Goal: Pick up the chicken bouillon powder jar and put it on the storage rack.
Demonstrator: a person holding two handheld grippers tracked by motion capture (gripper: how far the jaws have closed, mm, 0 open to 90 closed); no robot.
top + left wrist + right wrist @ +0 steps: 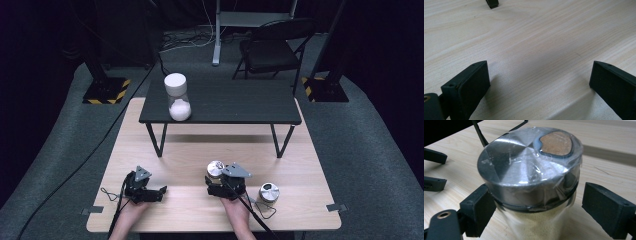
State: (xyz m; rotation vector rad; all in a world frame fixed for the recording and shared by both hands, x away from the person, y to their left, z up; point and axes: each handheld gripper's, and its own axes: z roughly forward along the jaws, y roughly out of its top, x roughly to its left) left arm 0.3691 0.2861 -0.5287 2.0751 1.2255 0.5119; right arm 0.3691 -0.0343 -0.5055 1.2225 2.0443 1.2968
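A jar with a brushed metal lid (529, 167) is observed standing upright on the light wooden surface (190, 150), its lid covered in clear film and its glass body filled with a pale granular content. The jar (215, 170) is taken as the landmark for all positions below.

The right gripper (216, 186) is held at the near side of the jar. In the right gripper view the jar is seen between the two black fingers (477, 210). One finger is seen against or just beside the jar wall below the lid; the other finger (606, 207) is separated from the jar by a clear gap. The jar is therefore not yet clamped, and the fingers are recorded as parted around it.

The left gripper (161, 191) is held well to the left of the jar, low over the surface. Its fingers (470, 85) are seen spread wide, with only bare wood between them.

A second metal-lidded jar (269, 192) is noted just to the right of the landmark jar and slightly nearer the person. A small black table (220, 102) is set on the surface beyond the jar. On that table, to the far left of the jar, a white-capped container (177, 95) holding white powder is seen upright.
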